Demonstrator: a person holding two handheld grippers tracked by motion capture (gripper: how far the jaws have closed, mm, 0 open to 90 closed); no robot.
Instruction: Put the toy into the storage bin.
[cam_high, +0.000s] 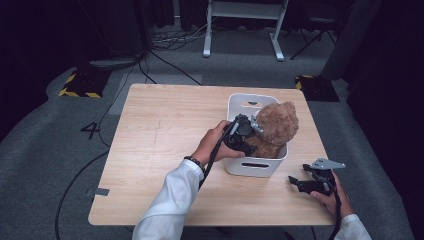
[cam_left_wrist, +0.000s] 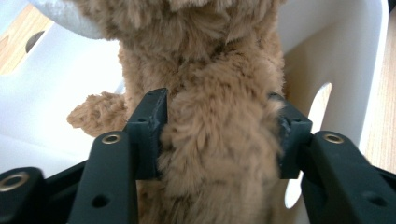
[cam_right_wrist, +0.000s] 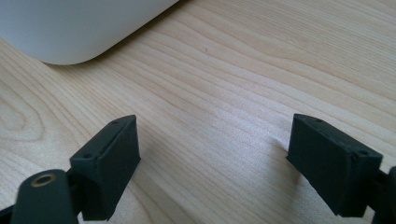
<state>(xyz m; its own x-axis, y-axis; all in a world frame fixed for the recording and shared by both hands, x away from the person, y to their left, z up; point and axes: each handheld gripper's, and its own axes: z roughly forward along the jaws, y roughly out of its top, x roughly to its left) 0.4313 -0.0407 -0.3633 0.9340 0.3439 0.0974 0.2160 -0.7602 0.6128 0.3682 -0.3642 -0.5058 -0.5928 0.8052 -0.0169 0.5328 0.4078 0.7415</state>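
Teddy bear (cam_left_wrist: 219, 140) | in white bin (cam_high: 235, 167) | left gripper (cam_left_wrist: 219, 140) fingers flank it

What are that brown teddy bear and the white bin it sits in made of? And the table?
The brown teddy bear looks like soft plush: long, tufted pile. The white rectangular bin seems moulded plastic: smooth, matte walls, rounded corners, cut-out handles. The light wooden table shows wood grain; whether solid wood or laminate can't be told.
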